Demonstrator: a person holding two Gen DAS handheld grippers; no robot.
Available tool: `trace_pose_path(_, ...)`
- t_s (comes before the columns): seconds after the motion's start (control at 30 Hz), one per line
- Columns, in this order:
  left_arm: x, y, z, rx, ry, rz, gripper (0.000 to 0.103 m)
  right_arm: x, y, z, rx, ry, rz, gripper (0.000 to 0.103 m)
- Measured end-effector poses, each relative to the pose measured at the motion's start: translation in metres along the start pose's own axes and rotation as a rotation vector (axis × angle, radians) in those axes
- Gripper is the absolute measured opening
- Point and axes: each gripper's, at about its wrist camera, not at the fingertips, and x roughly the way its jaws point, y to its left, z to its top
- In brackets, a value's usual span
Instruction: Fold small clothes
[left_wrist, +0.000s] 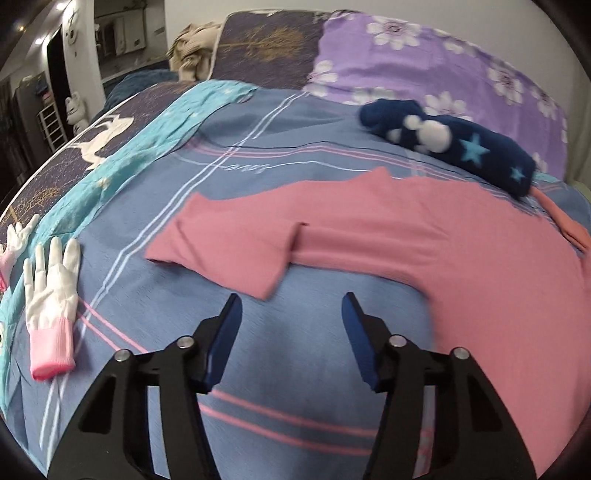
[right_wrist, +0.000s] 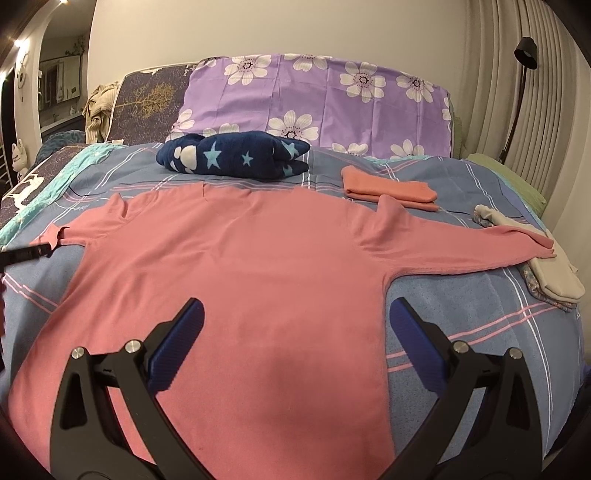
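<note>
Pink top is spread flat on the bed, body facing the cameras, one sleeve stretched out to the right edge, the other sleeve seen lying folded across itself in the left view. Fabric is judged thin, soft and light, likely to slide and wrinkle; cuffs and hem corners are the best pinch points. Left tool is seen part open, nothing between its jaws, over bare sheet near the folded sleeve. Right tool is held wide open above the top's lower body, gripping nothing. Beyond lie a navy roll, an orange stack, white gloves.
</note>
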Motion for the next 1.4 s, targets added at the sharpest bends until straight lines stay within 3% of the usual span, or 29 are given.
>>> trace_pose_path(0.17, 0.028, 0.002, 0.013, 0.058, 0.034, -0.014, 0.054, 0.009, 0.004, 0.0, -0.006, 0.02, 0.0, 0.101)
trace_pose_path(0.33, 0.059, 0.005, 0.021, 0.075, 0.06, 0.021, 0.054, 0.016, 0.007, -0.001, -0.021, 0.035, -0.006, 0.101)
trace_pose_path(0.4, 0.063, 0.008, 0.026, 0.075, 0.058, 0.028, 0.037, 0.018, 0.007, 0.0, -0.021, 0.042, -0.008, 0.101)
trace_pose_path(0.47, 0.063, 0.008, 0.032, 0.088, 0.069, 0.01, 0.007, 0.021, 0.006, 0.001, -0.018, 0.046, -0.006, 0.101)
trace_pose_path(0.53, 0.053, 0.006, 0.038, 0.107, 0.051, 0.01, 0.001, 0.023, 0.005, 0.002, -0.012, 0.05, 0.002, 0.101)
trace_pose_path(0.73, -0.02, -0.02, 0.06, 0.163, -0.04, -0.202, 0.0, 0.031, 0.005, 0.005, -0.003, 0.076, 0.055, 0.101)
trace_pose_path(0.93, -0.07, -0.094, 0.056, 0.272, -0.051, -0.444, 0.0, 0.035, -0.008, 0.008, 0.058, 0.113, 0.128, 0.096)
trace_pose_path(1.03, -0.077, -0.146, 0.032, 0.355, -0.029, -0.509, 0.0, 0.039, -0.021, 0.01, 0.1, 0.152, 0.153, 0.072)
trace_pose_path(1.07, -0.076, -0.163, 0.02, 0.39, -0.015, -0.523, 0.0, 0.043, -0.027, 0.011, 0.133, 0.191, 0.195, 0.056)
trace_pose_path(1.1, -0.073, -0.176, 0.008, 0.418, -0.001, -0.524, 0.0, 0.047, -0.032, 0.01, 0.163, 0.223, 0.23, 0.039)
trace_pose_path(1.17, -0.065, -0.191, -0.013, 0.453, 0.021, -0.499, 0.001, 0.055, -0.039, 0.009, 0.217, 0.285, 0.305, 0.024)
trace_pose_path(1.23, -0.055, -0.186, -0.026, 0.446, 0.024, -0.433, 0.004, 0.058, -0.038, 0.01, 0.22, 0.311, 0.344, 0.023)
trace_pose_path(1.33, -0.044, -0.153, -0.03, 0.387, -0.011, -0.305, 0.042, 0.061, -0.023, 0.015, 0.145, 0.309, 0.337, 0.023)
trace_pose_path(1.4, -0.038, -0.135, -0.029, 0.366, -0.044, -0.199, 0.045, 0.066, -0.011, 0.019, 0.111, 0.325, 0.356, 0.023)
